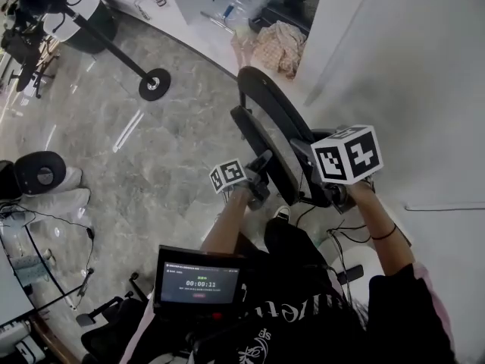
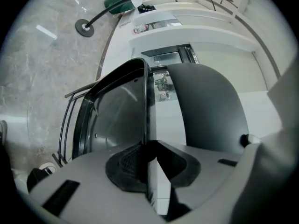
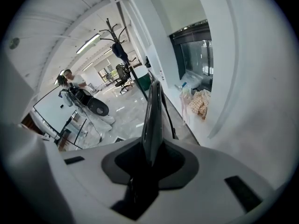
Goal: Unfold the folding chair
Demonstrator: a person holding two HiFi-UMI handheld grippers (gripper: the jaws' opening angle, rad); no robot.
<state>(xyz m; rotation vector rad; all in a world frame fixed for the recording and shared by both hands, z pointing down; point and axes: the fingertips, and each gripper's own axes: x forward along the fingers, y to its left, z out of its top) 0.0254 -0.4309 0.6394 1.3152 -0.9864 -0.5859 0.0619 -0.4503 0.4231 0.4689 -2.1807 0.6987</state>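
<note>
The black folding chair (image 1: 265, 123) stands on the stone floor next to a white wall, its two panels a little apart. My left gripper (image 1: 260, 174) is shut on the thin edge of one panel (image 2: 117, 111), whose rim runs straight up between the jaws of the left gripper (image 2: 148, 160). The second dark panel (image 2: 210, 106) rises to the right of it. My right gripper (image 1: 318, 174) clamps the other panel's edge (image 3: 153, 115), seen end-on between the jaws of the right gripper (image 3: 150, 160). Both marker cubes face up in the head view.
A coat stand's round base (image 1: 154, 84) rests on the floor at the back left. A checked cloth (image 1: 279, 46) lies by the wall (image 1: 424, 67). A small screen (image 1: 198, 281) hangs at my chest. Cables and a white machine (image 1: 42, 173) sit at the left.
</note>
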